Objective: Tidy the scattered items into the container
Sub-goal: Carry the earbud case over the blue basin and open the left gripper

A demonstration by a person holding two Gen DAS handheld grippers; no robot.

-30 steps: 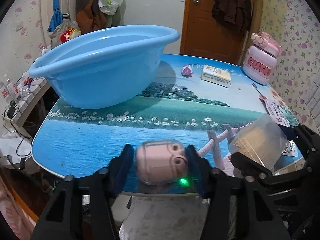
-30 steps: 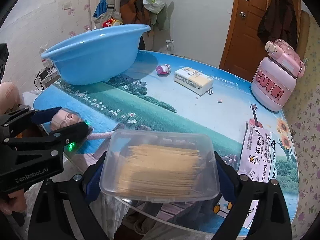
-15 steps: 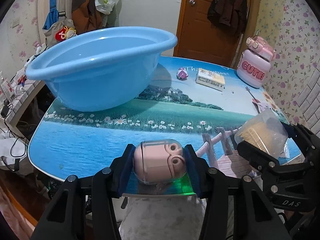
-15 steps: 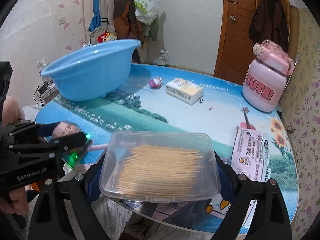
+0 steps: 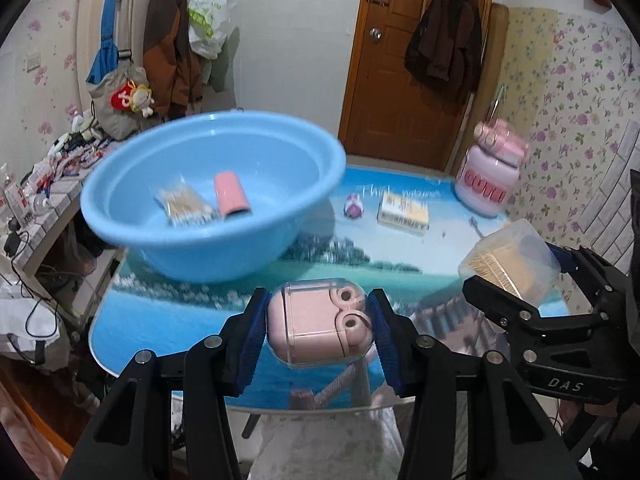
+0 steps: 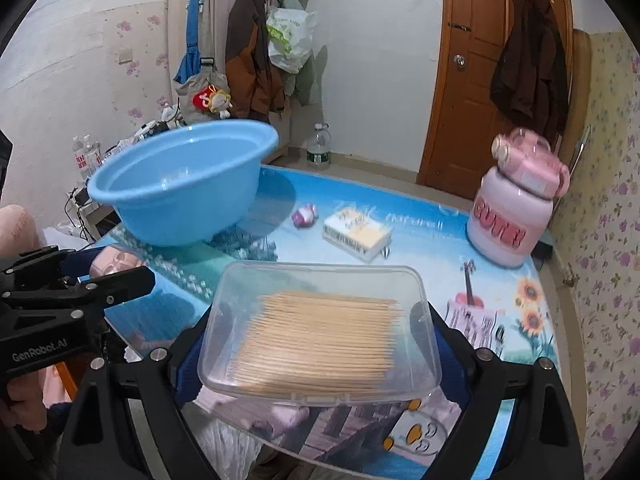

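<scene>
- Currently the left gripper (image 5: 318,330) is clamped on a pink capsule case (image 5: 318,326), pads pressing its two flat sides, held above the table's near edge, short of the blue basin (image 5: 216,200).
- Beside it, the right gripper (image 6: 320,340) squeezes a clear toothpick box (image 6: 320,320) by its two short ends, also clear of the table (image 6: 420,280) and nearer than the basin.
- Both items look light and rigid. The case's glossy clear shell could slip, so the flat flanks seem the right hold.
- Probably the thin box would flex or pop its lid under a hard squeeze; its loose sticks would shift if tipped.
- Inside the basin lie a packet of sticks (image 5: 184,204) and a pink tube (image 5: 232,196), leaving bare floor toward its near wall.
- Its rim stands high, so each load must clear it before release.
- Right of the basin sit a small purple toy (image 5: 354,206), a yellow pack (image 5: 404,212) and a pink jug (image 5: 490,176), well off the likely path.
- Open room lies between grippers and basin.
</scene>
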